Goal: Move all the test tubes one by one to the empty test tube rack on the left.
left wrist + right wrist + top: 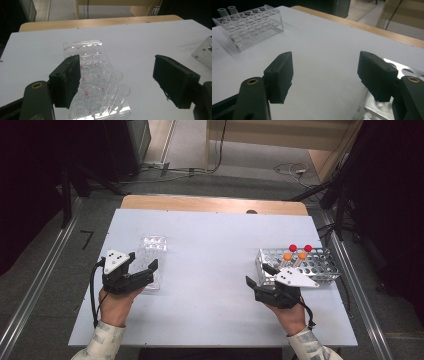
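A clear plastic tube rack (152, 257) lies left of the table's middle, and two empty clear tubes (117, 85) stand in its near right corner. My left gripper (142, 261) hovers at the rack's near end and is open. In the left gripper view the tubes lie between the jaws (116, 62) with neither pad touching them. A metal rack (300, 262) at the right holds two orange-capped tubes (295, 256) and two red-capped tubes (300, 248). My right gripper (258, 274) is open and holds nothing, just left of the metal rack's near corner.
The white table top (210, 270) stretches bare between the two racks. A wooden edge (215, 204) runs along its far side. Cables lie on the floor (292, 169) beyond it. The metal rack's corner (397, 68) sits close by my right gripper's right jaw.
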Tool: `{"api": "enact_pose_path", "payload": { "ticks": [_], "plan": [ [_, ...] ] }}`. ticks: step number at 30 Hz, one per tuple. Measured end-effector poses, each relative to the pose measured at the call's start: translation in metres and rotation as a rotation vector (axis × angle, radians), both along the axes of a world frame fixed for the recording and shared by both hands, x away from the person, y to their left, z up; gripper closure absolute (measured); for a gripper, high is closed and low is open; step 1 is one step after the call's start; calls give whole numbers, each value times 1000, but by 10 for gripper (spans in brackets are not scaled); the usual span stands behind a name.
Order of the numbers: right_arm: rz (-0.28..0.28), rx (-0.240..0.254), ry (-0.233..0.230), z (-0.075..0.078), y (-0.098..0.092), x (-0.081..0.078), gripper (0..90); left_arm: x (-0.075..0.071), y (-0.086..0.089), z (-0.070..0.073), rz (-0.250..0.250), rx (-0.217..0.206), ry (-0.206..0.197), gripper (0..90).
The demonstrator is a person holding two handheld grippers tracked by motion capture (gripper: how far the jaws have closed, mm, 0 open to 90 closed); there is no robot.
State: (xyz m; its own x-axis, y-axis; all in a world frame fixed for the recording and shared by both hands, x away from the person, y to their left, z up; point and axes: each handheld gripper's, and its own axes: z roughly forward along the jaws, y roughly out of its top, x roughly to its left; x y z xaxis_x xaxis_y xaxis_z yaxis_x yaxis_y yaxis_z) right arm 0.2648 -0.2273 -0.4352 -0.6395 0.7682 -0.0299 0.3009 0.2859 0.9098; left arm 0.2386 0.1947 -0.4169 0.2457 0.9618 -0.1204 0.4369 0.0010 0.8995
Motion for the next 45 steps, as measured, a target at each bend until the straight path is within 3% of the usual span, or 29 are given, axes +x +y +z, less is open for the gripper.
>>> {"api": "enact_pose_path", "payload": {
  "ticks": [8, 17, 32, 45],
  "plan": [
    [-100, -28, -30, -2, -34, -4, 271, 0, -1, 0, 7, 5, -7, 223],
    [-207, -10, -18, -9, -63, 6, 304, -1, -3, 1, 13, 26, -17, 224],
    [-275, -24, -1, -23, -60, 32, 563, -2, -6, 1, 14, 38, -21, 225],
    [-306, -30, 3, -29, -60, 41, 682, -1, -7, 0, 11, 39, -19, 225]
  ]
}}
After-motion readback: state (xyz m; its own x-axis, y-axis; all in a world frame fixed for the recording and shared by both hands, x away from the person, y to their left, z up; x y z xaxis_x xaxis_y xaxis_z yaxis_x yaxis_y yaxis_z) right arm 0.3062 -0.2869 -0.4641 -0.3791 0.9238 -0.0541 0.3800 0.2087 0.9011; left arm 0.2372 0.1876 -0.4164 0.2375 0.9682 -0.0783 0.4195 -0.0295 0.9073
